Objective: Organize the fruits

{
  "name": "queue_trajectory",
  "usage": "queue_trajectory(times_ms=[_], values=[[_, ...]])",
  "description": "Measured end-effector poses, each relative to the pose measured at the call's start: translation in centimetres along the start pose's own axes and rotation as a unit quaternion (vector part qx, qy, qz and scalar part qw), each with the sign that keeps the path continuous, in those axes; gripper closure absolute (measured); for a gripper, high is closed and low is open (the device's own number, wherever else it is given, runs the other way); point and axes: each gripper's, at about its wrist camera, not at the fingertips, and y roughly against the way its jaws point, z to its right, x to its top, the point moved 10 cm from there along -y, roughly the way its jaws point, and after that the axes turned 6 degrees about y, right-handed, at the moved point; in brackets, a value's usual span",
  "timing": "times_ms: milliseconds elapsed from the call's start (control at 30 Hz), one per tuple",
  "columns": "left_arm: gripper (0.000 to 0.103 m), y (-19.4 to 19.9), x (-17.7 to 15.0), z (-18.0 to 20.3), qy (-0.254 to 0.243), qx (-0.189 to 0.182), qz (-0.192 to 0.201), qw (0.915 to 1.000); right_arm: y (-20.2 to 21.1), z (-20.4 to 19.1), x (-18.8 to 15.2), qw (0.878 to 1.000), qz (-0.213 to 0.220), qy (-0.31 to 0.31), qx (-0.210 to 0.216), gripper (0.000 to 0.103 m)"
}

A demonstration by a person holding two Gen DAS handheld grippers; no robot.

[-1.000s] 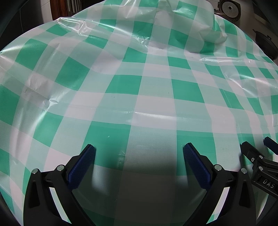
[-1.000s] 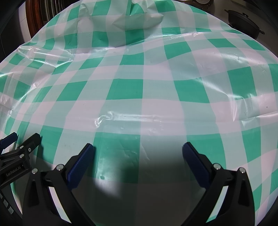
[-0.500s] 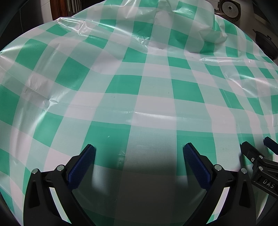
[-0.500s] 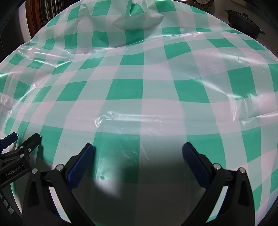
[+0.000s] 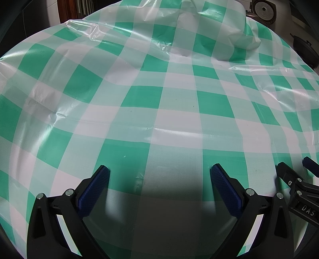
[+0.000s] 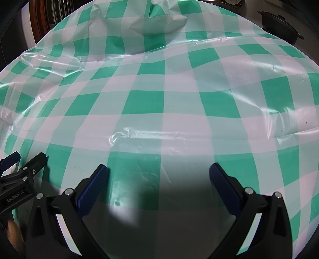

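You had both grippers low over the cloth [image 5: 179, 95], side by side. The left gripper [image 5: 159, 175] had its jaws wide apart with nothing between them, and so did the right gripper [image 6: 158, 174]. No fruit showed in either view, so you could not tell where it lay; only the green-checked plastic sheet, creased and bunched at the far edge, a black pot [image 6: 279, 24] and a cooker [image 5: 263, 10] beyond it. How the fruit would handle was a guess: likely light, rounded, easily bruised, and apt to roll on so slick a sheet. You would do best to take each piece across its widest part, squeezing gently.
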Motion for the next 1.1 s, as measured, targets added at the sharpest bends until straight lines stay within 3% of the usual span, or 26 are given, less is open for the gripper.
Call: queue_trajectory(times_ms=[1100], values=[[0.004,-0.18,-0.19,0.76,-0.014,-0.01,0.0,0.9998,0.0,-0.07,0.03,1.0,0.0,0.0,0.0,0.001]])
